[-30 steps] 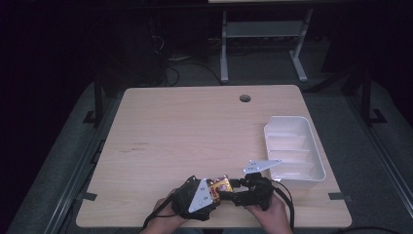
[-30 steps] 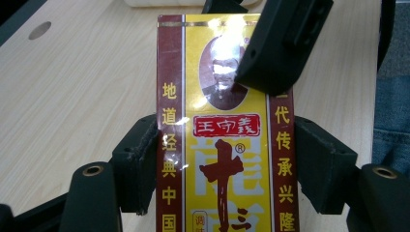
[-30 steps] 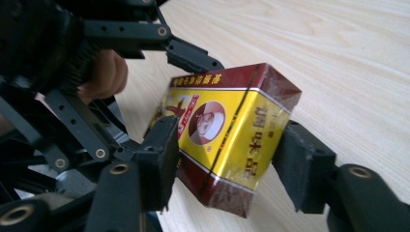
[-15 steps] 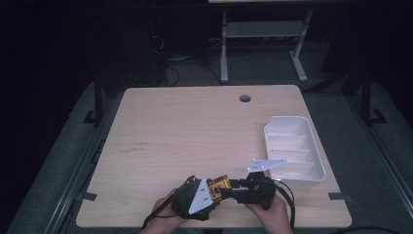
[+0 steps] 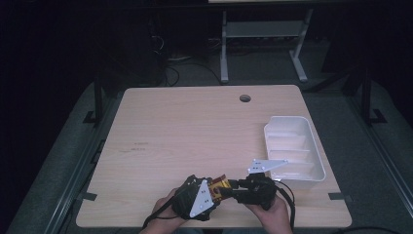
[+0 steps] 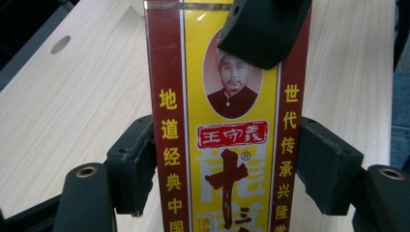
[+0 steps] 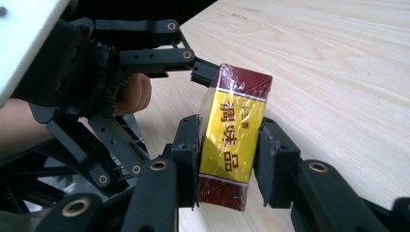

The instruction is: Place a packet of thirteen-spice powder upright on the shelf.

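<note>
Item: one yellow-and-maroon carton (image 5: 220,185), film-wrapped, printed with a portrait and columns of characters, held above the near edge of the table (image 5: 195,136), well apart from the white tray (image 5: 292,127) at the far right. It sits between my two hands, its long axis running from one pair of tongs toward the other. Left tongs (image 6: 227,164): pads flank the carton's long sides; the right-hand pad stands slightly off the wrap, the left one lies against it or nearly so, and the jaws have just been opening, so I class this grip as released. Right tongs (image 7: 227,159): jaws have just been closing with the carton's other end between them; both pads now bear on its narrow faces, so I class it as grasping the carton. Judgement: the handover turns on the right tongs, the only firm hold; drawing the carton lengthwise out of the left tongs should clear it.
</note>
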